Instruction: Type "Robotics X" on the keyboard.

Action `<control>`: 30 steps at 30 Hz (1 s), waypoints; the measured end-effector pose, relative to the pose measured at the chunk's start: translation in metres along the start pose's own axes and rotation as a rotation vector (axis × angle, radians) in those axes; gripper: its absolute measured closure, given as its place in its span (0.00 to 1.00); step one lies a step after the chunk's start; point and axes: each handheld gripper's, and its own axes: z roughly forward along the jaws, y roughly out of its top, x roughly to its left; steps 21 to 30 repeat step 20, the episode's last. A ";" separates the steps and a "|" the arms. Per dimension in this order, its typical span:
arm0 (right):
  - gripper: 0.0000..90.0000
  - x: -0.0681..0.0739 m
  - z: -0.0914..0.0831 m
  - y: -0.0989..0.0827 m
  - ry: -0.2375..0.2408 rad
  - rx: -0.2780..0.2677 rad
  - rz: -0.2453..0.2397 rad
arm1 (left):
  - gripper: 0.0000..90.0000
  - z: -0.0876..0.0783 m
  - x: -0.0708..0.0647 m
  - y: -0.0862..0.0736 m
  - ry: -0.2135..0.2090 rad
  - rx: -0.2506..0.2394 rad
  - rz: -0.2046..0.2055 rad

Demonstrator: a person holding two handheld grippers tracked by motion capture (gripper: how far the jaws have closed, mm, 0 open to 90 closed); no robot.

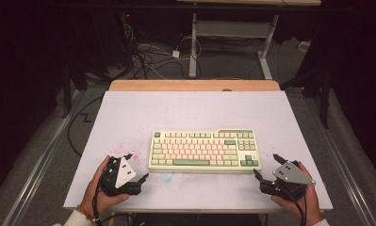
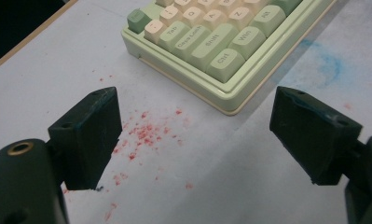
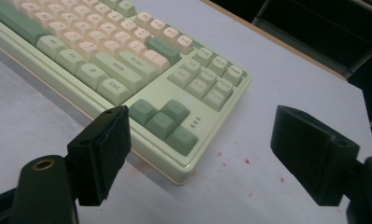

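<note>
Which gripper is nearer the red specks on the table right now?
Left. The left gripper sits right beside the red specks, off the keyboard's left end. The right gripper is past the keyboard's far end.

Both grippers are black — the left gripper (image 1: 137, 167) carries a pale three-cornered plate dotted with small screw holes, the right gripper (image 1: 265, 167) a grey one. Behind each blocky, scuffed jaw pad sits a brass-ringed hole in the arm, and black cables trail back past the wrists. White cuffs show at the wrists — an orange band on the left one.
</note>
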 end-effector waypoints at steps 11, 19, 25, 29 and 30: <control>0.22 0.002 0.002 0.000 0.007 0.009 -0.005 | 0.17 0.002 0.002 -0.001 -0.006 0.008 0.002; 0.22 0.003 0.002 -0.001 0.004 0.011 -0.018 | 0.17 0.003 0.002 0.000 -0.006 0.008 0.001; 0.22 0.003 0.003 -0.001 0.003 0.013 -0.016 | 0.17 0.003 0.002 0.000 -0.007 0.009 0.001; 0.22 0.003 0.003 -0.001 0.003 0.013 -0.016 | 0.17 0.003 0.002 0.000 -0.007 0.009 0.001; 0.22 0.003 0.003 -0.001 0.003 0.013 -0.016 | 0.17 0.003 0.002 0.000 -0.007 0.009 0.001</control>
